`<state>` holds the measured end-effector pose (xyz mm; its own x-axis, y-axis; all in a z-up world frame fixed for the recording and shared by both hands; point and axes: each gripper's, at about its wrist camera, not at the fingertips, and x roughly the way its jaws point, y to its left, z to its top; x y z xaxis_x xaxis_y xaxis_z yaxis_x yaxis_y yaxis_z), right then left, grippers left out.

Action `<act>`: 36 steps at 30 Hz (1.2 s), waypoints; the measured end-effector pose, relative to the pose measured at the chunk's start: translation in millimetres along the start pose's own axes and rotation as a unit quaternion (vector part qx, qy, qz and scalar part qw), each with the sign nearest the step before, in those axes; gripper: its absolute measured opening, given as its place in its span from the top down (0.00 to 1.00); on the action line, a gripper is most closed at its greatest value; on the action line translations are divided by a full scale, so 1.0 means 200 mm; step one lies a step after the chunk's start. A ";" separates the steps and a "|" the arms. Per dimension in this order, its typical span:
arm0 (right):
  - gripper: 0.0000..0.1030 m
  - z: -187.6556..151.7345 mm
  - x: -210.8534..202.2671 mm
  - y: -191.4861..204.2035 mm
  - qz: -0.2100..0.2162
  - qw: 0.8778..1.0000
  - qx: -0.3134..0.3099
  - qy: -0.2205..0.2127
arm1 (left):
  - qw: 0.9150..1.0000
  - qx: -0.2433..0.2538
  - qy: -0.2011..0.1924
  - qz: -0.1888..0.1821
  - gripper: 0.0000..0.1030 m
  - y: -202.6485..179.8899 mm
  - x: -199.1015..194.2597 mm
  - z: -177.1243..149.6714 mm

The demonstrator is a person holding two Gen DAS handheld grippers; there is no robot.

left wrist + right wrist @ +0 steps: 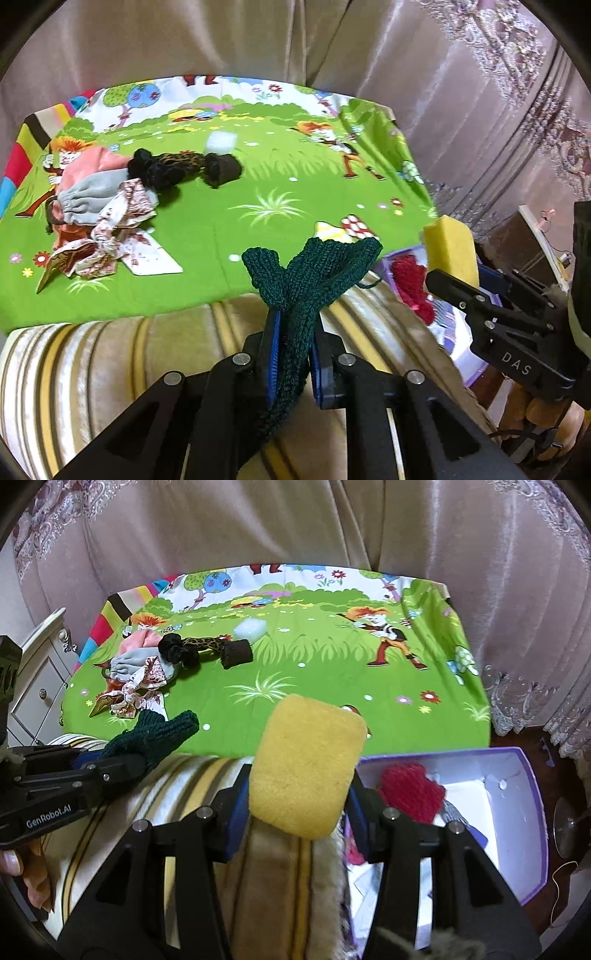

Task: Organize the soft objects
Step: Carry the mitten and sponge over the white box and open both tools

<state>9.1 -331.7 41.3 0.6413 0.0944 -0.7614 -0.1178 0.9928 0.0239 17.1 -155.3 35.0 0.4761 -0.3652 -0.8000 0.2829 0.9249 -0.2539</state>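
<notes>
My left gripper [293, 321] is shut on a dark green knitted glove [314, 269], whose fingers stick up past the blue pads; the same glove [155, 738] shows at the left of the right wrist view. My right gripper [297, 808] is shut on a yellow sponge [306, 764], which also appears at the right edge as the yellow sponge [450, 251]. Both are held above a striped cushion [110, 362] at the near edge of the green cartoon cloth [221, 229]. A purple-rimmed white box [517, 797] to the right holds a red knitted piece [413, 794].
On the cloth's far left lies a heap of fabrics [96, 206], with a black and leopard-print soft item [177, 168], a dark block [225, 170] and a white sponge [221, 142] beside it. Curtains [332, 524] hang behind; a white drawer unit [40, 672] stands left.
</notes>
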 end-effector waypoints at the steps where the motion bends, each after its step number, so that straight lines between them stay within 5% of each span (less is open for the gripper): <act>1: 0.50 -0.01 -0.02 -0.02 -0.001 1.000 0.003 -0.002 | 1.000 0.002 -0.001 -0.001 0.86 -0.02 0.00 0.00; 18: 0.48 -0.20 -0.32 -0.46 -0.088 0.995 0.046 -0.031 | 0.994 0.056 0.012 -0.088 0.86 -0.47 0.02 -0.03; 31: 0.46 -0.24 -0.40 -0.65 -0.111 0.990 0.077 -0.046 | 0.984 0.102 0.046 -0.138 0.86 -0.79 0.11 -0.08; 36: 0.27 -0.24 -0.45 -0.70 -0.128 0.987 0.086 -0.052 | 0.979 0.110 0.059 -0.159 0.71 -0.87 0.15 -0.09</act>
<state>-68.3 -482.4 74.7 0.7093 -0.1629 -0.6858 0.1824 0.9822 -0.0447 -32.6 -324.9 45.1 0.2398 -0.6044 -0.7597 0.5802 0.7166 -0.3870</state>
